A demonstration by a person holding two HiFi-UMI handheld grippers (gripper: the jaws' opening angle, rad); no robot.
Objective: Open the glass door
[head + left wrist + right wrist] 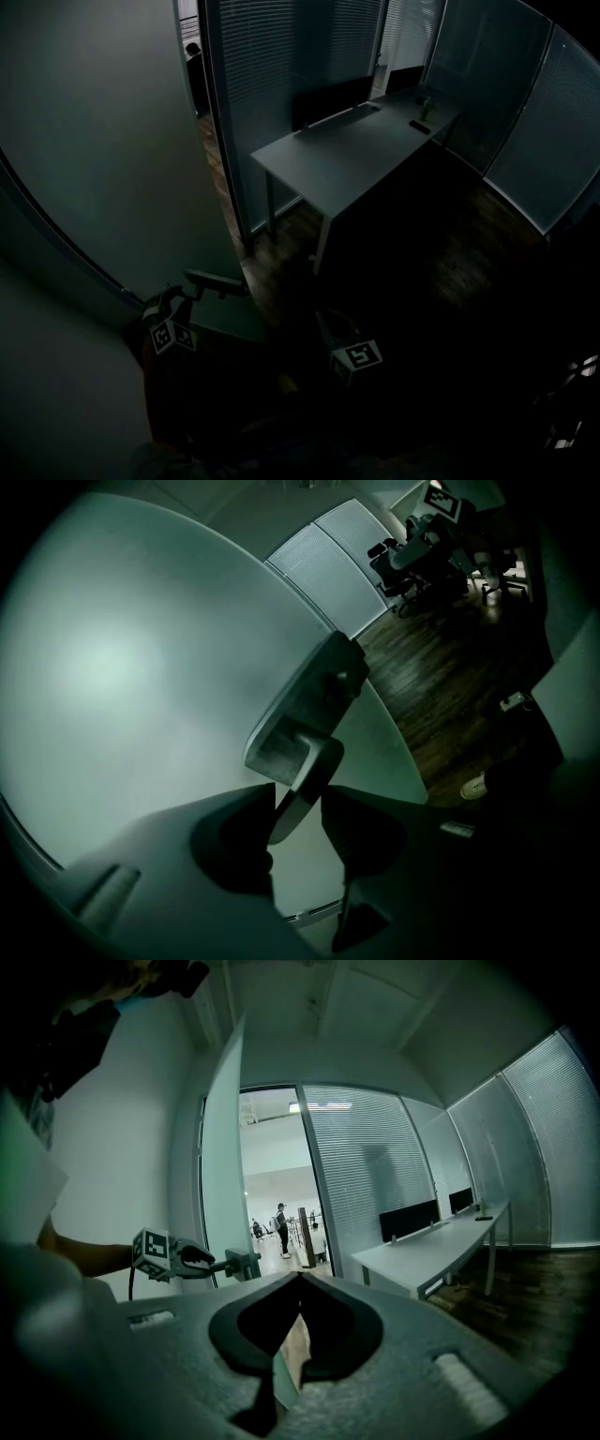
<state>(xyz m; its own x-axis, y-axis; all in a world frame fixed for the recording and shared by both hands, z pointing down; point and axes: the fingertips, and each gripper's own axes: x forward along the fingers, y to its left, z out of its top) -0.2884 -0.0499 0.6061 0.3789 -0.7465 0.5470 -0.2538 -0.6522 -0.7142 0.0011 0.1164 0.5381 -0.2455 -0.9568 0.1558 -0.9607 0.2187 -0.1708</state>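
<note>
My head view looks steeply down from above on the glass door [94, 169], its handle [216, 279] and the desk [347, 155]. My left gripper view sits right up against that handle, facing the door. My right gripper view looks about level past the door's edge from farther back, and it shares the handle and desk with the head view.

Dim, murky views with dark, fisheye-warped edges.
</note>
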